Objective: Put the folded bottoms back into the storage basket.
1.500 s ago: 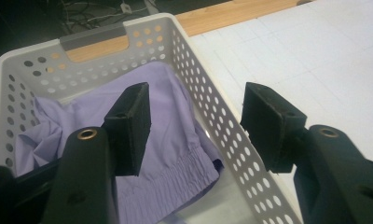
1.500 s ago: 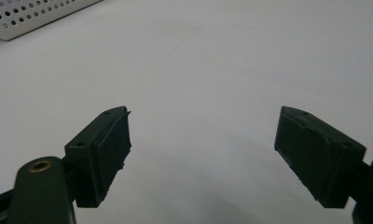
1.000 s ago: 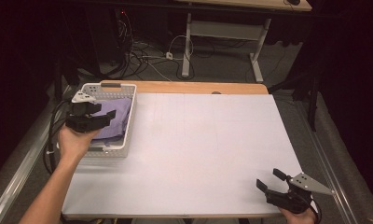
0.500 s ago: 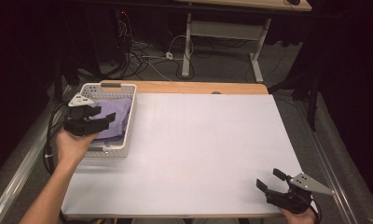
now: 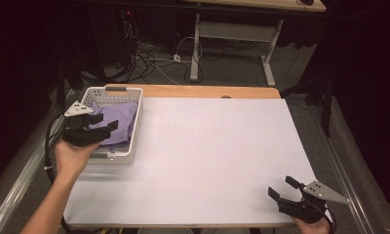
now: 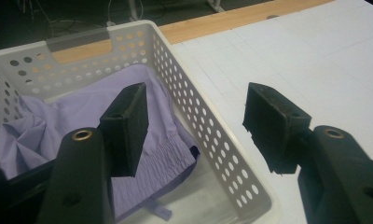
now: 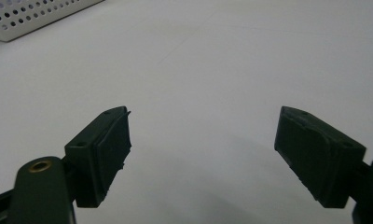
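We see a perforated white plastic basket [image 6: 208, 126], smooth; soft lilac cloth [image 6: 58, 126], creased; a matt white tabletop [image 5: 222, 161] with a wooden edge.

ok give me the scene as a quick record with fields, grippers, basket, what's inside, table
left gripper: jaws open, nothing between them, poised over the near right wall of the basket
right gripper: jaws open, empty, at the near right corner of the table
basket: white, perforated, on the left side of the table
contents: crumpled lilac garment with a gathered elastic band
table: white gridded sheet, bare wooden strip along the far edge
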The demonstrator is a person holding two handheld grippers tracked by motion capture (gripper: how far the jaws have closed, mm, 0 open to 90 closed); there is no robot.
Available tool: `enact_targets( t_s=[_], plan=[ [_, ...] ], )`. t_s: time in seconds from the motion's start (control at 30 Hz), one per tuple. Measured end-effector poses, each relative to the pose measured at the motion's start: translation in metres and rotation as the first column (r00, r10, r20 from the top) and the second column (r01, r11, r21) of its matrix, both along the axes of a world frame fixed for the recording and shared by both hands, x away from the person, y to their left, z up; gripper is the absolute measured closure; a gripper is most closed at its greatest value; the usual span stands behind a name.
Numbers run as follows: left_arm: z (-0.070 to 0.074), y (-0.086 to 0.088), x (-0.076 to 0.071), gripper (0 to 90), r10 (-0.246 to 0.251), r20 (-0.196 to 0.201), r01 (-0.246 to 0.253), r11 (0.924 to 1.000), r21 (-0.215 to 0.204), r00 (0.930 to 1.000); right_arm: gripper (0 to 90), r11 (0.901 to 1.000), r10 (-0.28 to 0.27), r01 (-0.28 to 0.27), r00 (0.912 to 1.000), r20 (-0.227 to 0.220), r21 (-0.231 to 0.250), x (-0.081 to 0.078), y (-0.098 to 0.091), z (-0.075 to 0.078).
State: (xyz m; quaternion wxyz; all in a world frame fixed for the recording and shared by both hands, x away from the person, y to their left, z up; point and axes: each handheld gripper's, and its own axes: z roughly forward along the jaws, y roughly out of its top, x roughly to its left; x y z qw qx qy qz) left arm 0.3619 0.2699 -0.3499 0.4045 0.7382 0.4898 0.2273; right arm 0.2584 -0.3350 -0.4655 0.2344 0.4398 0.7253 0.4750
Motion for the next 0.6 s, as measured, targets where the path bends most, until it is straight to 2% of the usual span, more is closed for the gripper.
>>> enact_targets(
  t_s=[0.6],
  plan=[
    [-0.007,0.007,-0.014,37.1,0.005,0.021,-0.004,0.9996,-0.029,0.9998,19.1,1.0,0.0,0.0,1.0,0.001,-0.001,0.0,0.0,0.0]
  ],
)
